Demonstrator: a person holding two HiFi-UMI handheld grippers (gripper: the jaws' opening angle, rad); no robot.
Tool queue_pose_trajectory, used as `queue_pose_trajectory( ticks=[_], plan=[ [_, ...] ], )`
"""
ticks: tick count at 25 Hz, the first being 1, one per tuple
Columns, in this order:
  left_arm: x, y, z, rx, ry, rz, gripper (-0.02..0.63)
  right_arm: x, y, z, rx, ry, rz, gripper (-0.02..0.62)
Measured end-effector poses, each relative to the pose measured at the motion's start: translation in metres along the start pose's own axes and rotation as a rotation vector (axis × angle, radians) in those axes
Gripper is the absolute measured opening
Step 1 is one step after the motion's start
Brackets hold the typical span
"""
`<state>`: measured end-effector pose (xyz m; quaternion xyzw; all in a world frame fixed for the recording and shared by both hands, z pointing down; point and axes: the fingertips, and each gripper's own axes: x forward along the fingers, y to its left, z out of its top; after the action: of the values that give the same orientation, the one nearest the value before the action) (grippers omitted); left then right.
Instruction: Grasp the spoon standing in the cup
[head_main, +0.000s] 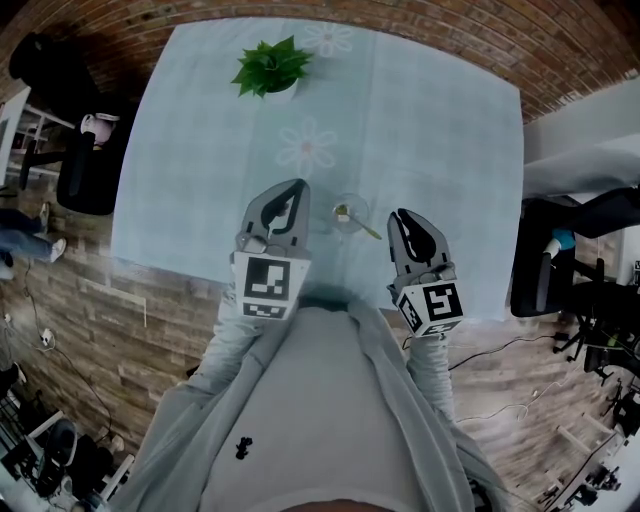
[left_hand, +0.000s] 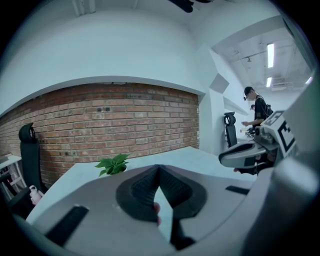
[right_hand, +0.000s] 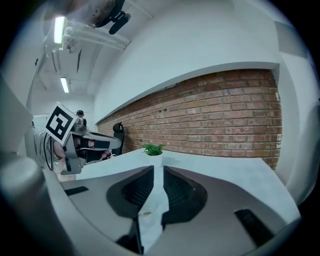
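Note:
A clear glass cup (head_main: 350, 213) stands on the pale blue tablecloth near its front edge. A spoon (head_main: 362, 226) leans in it, with the handle sticking out toward the right. My left gripper (head_main: 298, 186) hovers just left of the cup; in the left gripper view its tips (left_hand: 159, 169) meet with nothing between them. My right gripper (head_main: 399, 215) is a little right of the spoon handle and apart from it. Its jaws (right_hand: 157, 170) stand a narrow slit apart and hold nothing. The cup (right_hand: 143, 207) shows low down through that slit.
A potted green plant (head_main: 270, 68) stands at the far end of the table (head_main: 430, 130). Black office chairs (head_main: 85, 165) flank the table on both sides. A brick wall runs behind the table. A person (left_hand: 257, 107) stands far off at a desk.

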<state>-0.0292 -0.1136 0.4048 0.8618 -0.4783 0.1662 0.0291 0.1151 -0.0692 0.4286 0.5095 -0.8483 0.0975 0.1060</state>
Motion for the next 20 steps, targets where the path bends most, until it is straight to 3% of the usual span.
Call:
queue_pose_trajectory(
  ticks=[2,7,20],
  plan=[
    [0.0,-0.001,-0.001,-0.002,0.001,-0.003,0.018,0.001,0.005,-0.006,0.038,0.012,0.028,0.111],
    [0.0,-0.002,-0.005,-0.009,0.005,-0.008,0.018,0.006,0.013,-0.027,0.092,0.048,0.052,0.161],
    [0.005,-0.004,-0.019,-0.018,0.034,-0.026,0.018,0.018,0.022,-0.084,0.095,0.132,0.061,0.166]
  ],
)
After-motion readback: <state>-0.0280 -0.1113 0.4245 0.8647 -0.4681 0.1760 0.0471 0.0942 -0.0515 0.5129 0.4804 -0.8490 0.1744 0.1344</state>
